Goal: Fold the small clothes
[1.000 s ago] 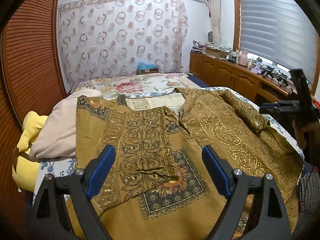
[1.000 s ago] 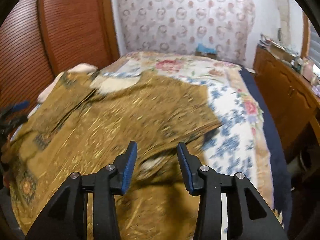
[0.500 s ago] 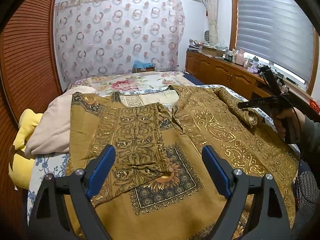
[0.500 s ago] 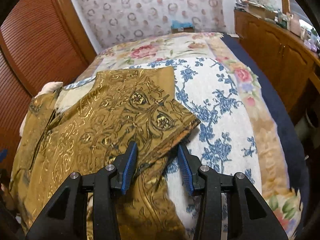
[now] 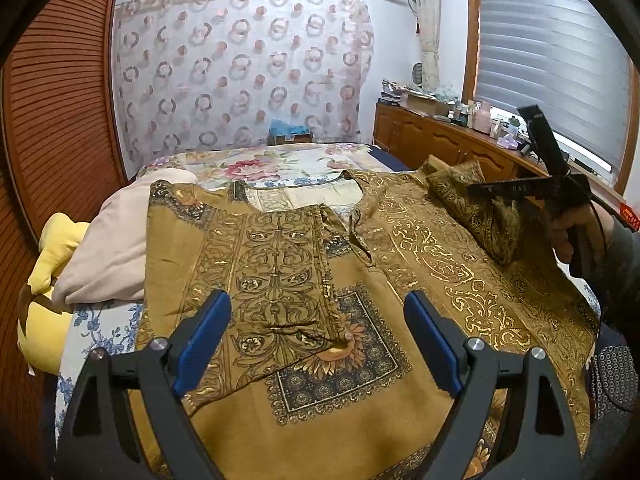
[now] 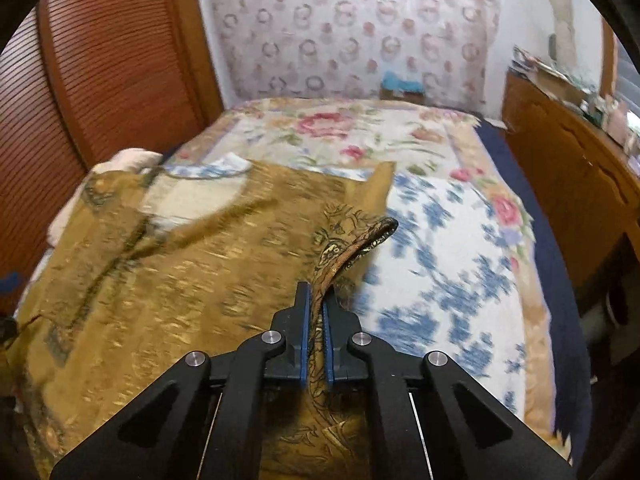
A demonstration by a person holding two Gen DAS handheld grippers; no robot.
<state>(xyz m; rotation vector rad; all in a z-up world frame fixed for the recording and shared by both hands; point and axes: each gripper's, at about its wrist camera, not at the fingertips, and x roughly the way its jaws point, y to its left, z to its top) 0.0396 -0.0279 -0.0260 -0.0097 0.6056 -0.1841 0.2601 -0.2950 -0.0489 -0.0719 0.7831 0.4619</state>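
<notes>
Right gripper (image 6: 316, 300): clenched on the sleeve (image 6: 352, 248) of the shirt (image 6: 180, 280), blue pads pressing the gold-printed cloth from both sides, having just closed on it. Sleeve edge rising out of the jaws and curling over toward the far side. Same gripper also visible from the left wrist (image 5: 520, 190), held in a hand (image 5: 576, 232) at the right edge, with the bunched sleeve (image 5: 476, 204) lifted above the rest of the cloth.

Left gripper (image 5: 316, 340): released, jaws standing wide apart, nothing between the blue pads, hanging above the lower front of the shirt (image 5: 320, 320).

Shirt: mustard brown with gold scrollwork and a dark square panel with a sunflower, spread flat across the near part of the bed (image 6: 440, 280). Left side already folded inward over the front, neckline toward the far end. Right sleeve raised off the bedcover.

Around it: blue-and-white flowered bedcover (image 6: 448, 240) showing right of the shirt, rose pattern farther back. Beige cloth (image 5: 112, 248) and a yellow pillow (image 5: 52, 280) just beside the shirt's left edge. Wooden slatted door (image 5: 60, 140) on the left, ring-patterned curtain (image 5: 240, 72) behind the bed, wooden cabinet (image 5: 440, 144) and window blind (image 5: 552, 60) on the right.
</notes>
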